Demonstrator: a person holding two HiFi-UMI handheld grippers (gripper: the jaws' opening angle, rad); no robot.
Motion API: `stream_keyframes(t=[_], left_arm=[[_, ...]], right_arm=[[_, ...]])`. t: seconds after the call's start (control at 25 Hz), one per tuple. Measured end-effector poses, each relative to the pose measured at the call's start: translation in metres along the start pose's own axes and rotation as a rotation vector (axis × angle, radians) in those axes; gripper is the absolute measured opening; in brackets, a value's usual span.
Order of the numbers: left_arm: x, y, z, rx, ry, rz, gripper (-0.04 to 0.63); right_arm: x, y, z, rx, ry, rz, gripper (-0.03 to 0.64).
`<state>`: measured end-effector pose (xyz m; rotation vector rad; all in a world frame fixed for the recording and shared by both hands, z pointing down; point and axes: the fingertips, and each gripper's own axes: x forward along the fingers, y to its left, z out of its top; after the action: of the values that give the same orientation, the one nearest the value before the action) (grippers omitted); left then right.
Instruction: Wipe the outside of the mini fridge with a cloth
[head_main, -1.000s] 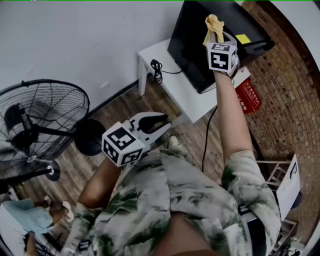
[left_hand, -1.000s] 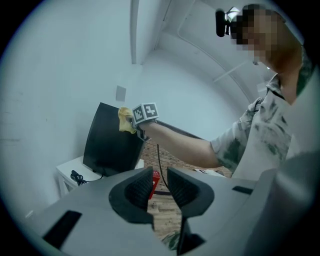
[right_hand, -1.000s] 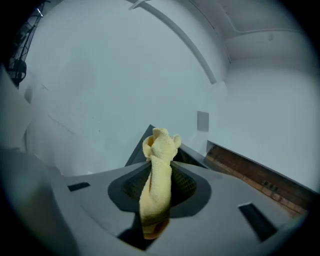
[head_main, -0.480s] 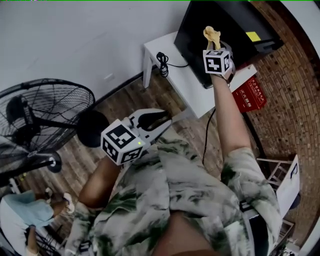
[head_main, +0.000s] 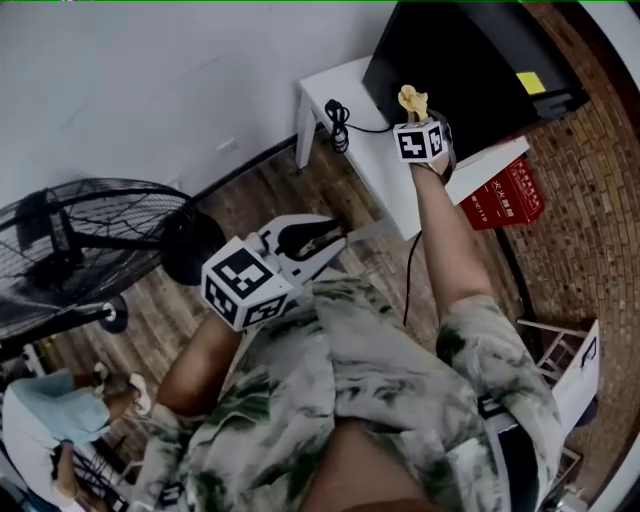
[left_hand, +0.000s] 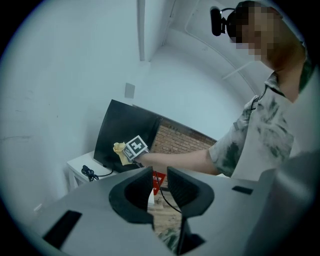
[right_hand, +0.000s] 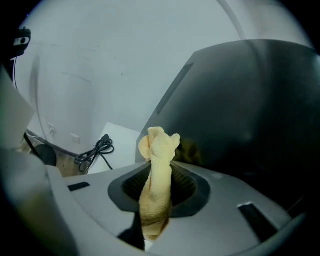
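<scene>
One cloth (head_main: 409, 97) (right_hand: 158, 150): yellow, just beside mini fridge (head_main: 470, 60) (right_hand: 250, 110)
Left tongs (head_main: 325, 240) (left_hand: 160, 184): slightly apart, empty
Right tongs (head_main: 414, 113) (right_hand: 159, 186): clamped on cloth

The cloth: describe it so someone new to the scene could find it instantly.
Find the black mini fridge on the white table. Close to its side, the right gripper pinches a bunched pale-yellow cloth, the only soft yellow thing there.
</scene>
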<state>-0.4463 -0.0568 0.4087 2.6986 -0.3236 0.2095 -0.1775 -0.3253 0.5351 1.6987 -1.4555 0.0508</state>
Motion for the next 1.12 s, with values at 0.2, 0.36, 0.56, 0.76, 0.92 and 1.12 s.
stream_keyframes(t=[0.2,0.36,0.56,0.76,0.92,1.12], left_arm=[[0.005,0.013,0.000,-0.025,0.005,0.001,0.095],[0.007,0.019,0.003,-0.028,-0.003,-0.003,0.095],[0.013,0.024,0.009,-0.026,-0.024,-0.014,0.095],[0.020,0.023,0.012,-0.024,-0.032,-0.024,0.095],[0.020,0.023,0.013,-0.030,-0.038,-0.022,0.095],[0.020,0.028,0.012,-0.042,-0.046,-0.004,0.095]], right_arm=[[0.022,0.021,-0.015,-0.025,0.054,0.049,0.100],[0.010,0.015,0.012,-0.029,-0.001,0.048,0.100],[-0.029,-0.015,0.100,0.016,-0.198,0.018,0.100],[-0.069,-0.059,0.187,0.013,-0.369,-0.084,0.100],[-0.074,-0.086,0.221,0.013,-0.403,-0.150,0.100],[-0.052,-0.081,0.220,-0.010,-0.364,-0.154,0.100]])
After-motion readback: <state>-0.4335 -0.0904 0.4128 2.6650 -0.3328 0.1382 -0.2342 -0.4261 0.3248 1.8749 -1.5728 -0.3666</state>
